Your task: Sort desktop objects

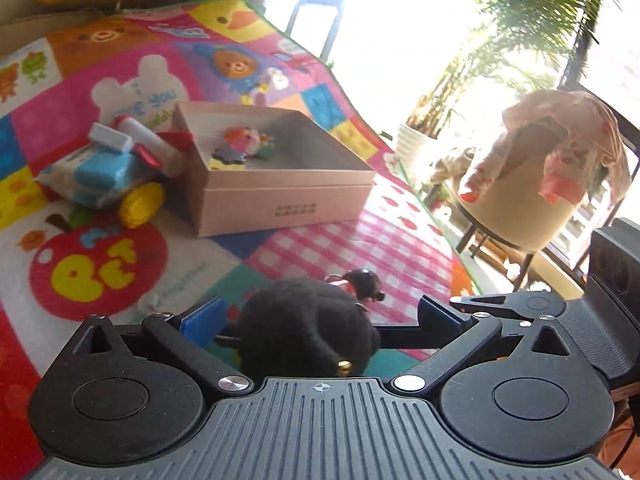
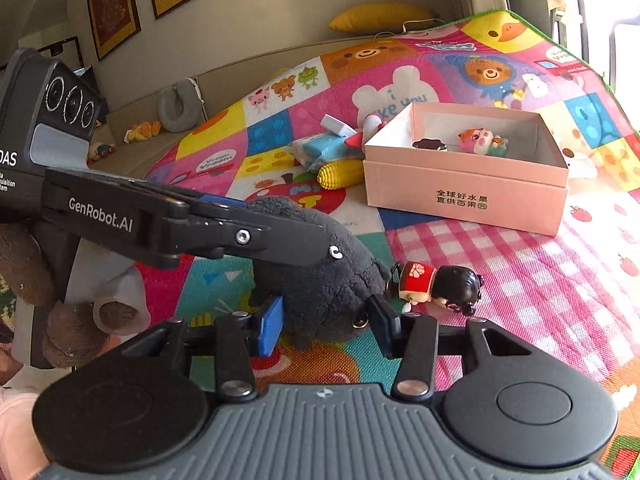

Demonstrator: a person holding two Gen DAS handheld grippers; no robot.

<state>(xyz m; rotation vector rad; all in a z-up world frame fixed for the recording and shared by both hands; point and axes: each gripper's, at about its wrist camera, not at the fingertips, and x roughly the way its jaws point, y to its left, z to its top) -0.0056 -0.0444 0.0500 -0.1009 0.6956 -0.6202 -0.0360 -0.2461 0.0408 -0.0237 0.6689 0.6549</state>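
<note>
A black plush toy (image 2: 320, 280) lies on the colourful play mat (image 2: 520, 300). My right gripper (image 2: 326, 328) is shut on its lower part, both pads against the fur. My left gripper (image 1: 320, 312) straddles the same plush toy (image 1: 304, 328) from the other side, jaws wide and open, with gaps on both sides. One of its fingers (image 2: 280, 240) lies across the top of the toy. A small doll (image 2: 436, 284) with black hair and a red dress lies just beyond the plush. Behind it, the open pink box (image 2: 464, 200) holds a colourful figurine (image 2: 482, 140) and a dark flower-shaped piece (image 2: 430, 145).
Left of the pink box (image 1: 280, 200) lie a yellow toy corn (image 2: 340, 174), a blue-and-white tissue pack (image 2: 320, 148) and a white block (image 2: 338, 125). Off the mat's right edge stand a round chair draped with clothes (image 1: 540, 184) and a potted plant (image 1: 520, 20).
</note>
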